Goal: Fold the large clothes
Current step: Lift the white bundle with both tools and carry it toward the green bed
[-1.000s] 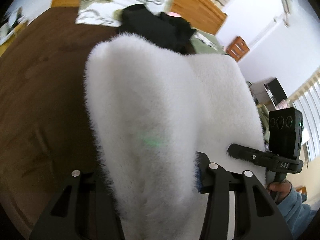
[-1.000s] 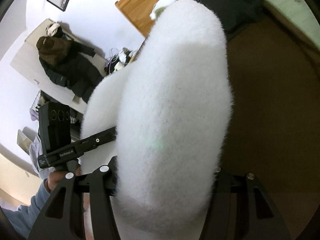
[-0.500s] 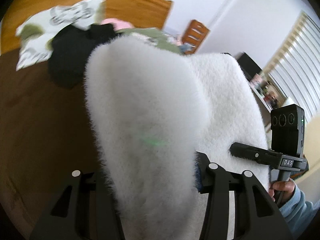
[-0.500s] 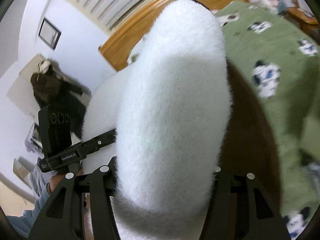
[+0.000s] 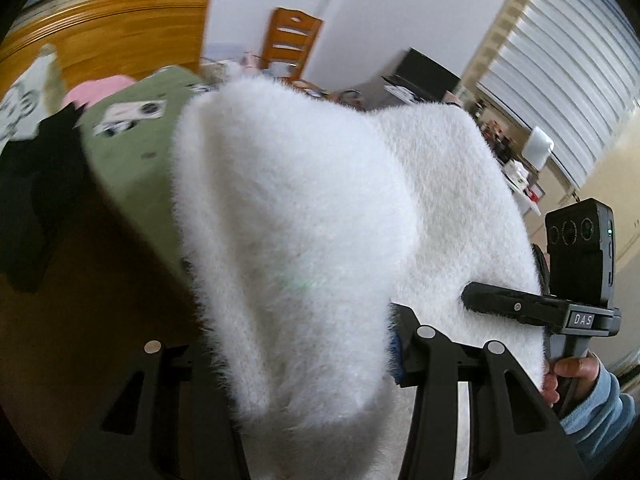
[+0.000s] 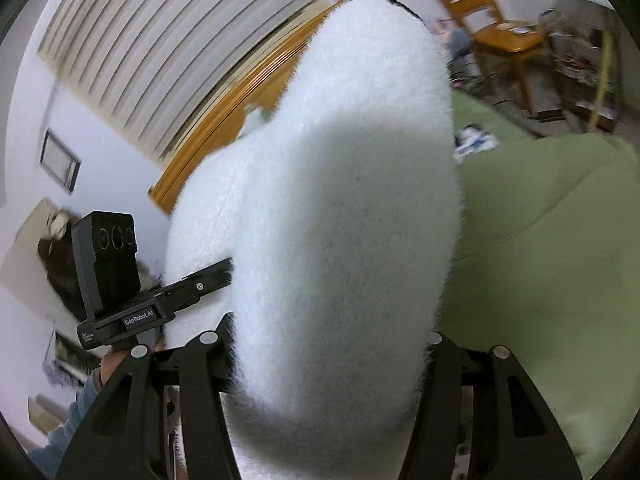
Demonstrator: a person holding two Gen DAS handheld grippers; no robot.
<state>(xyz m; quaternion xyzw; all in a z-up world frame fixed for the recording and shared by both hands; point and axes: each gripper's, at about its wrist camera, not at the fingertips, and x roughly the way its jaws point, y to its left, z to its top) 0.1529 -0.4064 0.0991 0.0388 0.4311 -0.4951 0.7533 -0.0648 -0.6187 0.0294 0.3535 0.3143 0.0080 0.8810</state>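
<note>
A thick white fluffy garment (image 5: pixel 300 200), folded into a bundle, hangs in the air between both grippers. My left gripper (image 5: pixel 296 344) is shut on one end of it, and the fleece bulges up over the hidden fingertips. My right gripper (image 6: pixel 324 344) is shut on the other end of the garment (image 6: pixel 344 184) in the same way. In the left wrist view the right gripper (image 5: pixel 520 308) pokes into the fleece from the right, with a hand in a blue sleeve on its handle. In the right wrist view the left gripper (image 6: pixel 192 288) enters from the left.
A green bedcover (image 5: pixel 132 152) with printed patches lies under the garment and fills the right side (image 6: pixel 540 260). Black clothes (image 5: pixel 36 184) and a pink item (image 5: pixel 100 86) lie near the wooden headboard (image 5: pixel 100 36). A wooden chair (image 6: pixel 492 20) stands beyond the bed.
Both grippers have lifted the garment and swung it sideways, from above the brown sheet to above the green bedcover. Both grips look unchanged.
</note>
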